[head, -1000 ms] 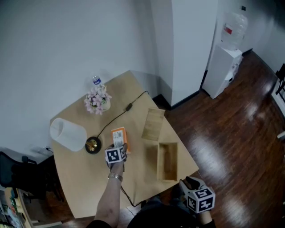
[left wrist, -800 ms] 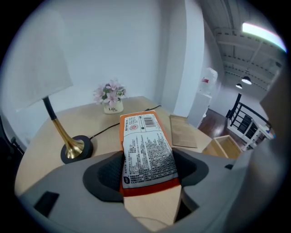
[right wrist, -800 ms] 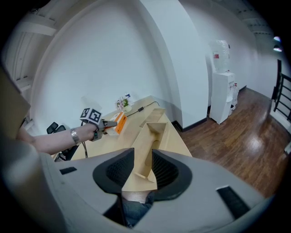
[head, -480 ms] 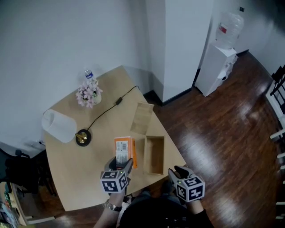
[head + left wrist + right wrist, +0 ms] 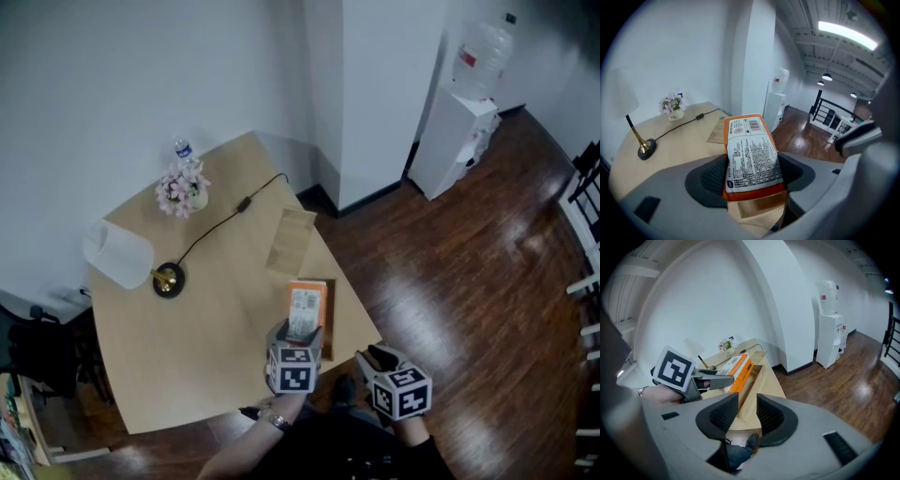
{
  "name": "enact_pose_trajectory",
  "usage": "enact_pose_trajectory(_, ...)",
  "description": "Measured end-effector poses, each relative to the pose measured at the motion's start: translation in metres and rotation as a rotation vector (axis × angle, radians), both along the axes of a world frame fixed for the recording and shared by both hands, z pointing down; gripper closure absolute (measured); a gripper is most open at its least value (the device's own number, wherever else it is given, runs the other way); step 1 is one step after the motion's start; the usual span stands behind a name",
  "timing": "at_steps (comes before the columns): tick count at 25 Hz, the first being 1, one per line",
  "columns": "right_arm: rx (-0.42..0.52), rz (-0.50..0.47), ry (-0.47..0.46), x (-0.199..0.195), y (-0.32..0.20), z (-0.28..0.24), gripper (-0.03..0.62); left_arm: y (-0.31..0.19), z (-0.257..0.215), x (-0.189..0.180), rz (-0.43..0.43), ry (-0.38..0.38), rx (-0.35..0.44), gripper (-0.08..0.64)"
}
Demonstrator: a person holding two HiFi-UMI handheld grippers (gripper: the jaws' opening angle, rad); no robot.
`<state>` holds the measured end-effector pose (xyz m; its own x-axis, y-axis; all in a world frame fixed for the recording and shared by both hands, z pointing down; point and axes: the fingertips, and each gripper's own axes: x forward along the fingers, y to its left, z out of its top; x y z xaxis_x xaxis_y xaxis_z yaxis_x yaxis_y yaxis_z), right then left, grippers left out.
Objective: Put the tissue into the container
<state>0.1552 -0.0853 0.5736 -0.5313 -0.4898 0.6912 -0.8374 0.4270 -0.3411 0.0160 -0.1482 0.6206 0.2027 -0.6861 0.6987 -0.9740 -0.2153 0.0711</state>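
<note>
The wooden table [image 5: 216,328] fills the middle of the head view; its near edge is cut off by the person's body at the bottom. A water dispenser [image 5: 457,131] stands well apart on the dark floor, by the wall. On the table's far left lies a white lamp [image 5: 117,255], its shade pointing away from its round base.

The open wooden container [image 5: 749,383] sits at the table's right edge. In the head view it is almost wholly covered by the tissue pack [image 5: 306,312], and in the left gripper view only a corner of its opening shows under the pack. Its flat lid [image 5: 291,241] lies just beyond it on the table.

The orange and white tissue pack hangs directly above the container, clamped near its end by the left gripper [image 5: 300,333], whose pads press on both of its sides. Whether the pack touches the container's rim cannot be told.

The right gripper [image 5: 378,357] hovers off the table's near corner, jaws a little apart with nothing between them.

Small pink flowers [image 5: 182,187] stand at the far corner beside a bottle [image 5: 182,150], too small to read. A thin black cable [image 5: 225,220] runs from the lamp base off the far edge.
</note>
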Motion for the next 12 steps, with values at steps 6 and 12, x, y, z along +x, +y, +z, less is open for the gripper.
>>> enact_pose_trajectory(6,0.004,0.011,0.007,0.011,0.003,0.001,0.466,-0.003,0.013,0.013,-0.013,-0.031,-0.018,0.221)
enact_pose_trajectory(12,0.011,0.024,0.011,0.017,0.007,0.0,0.466,0.006,0.042,0.021,0.021,0.007,-0.09,0.17)
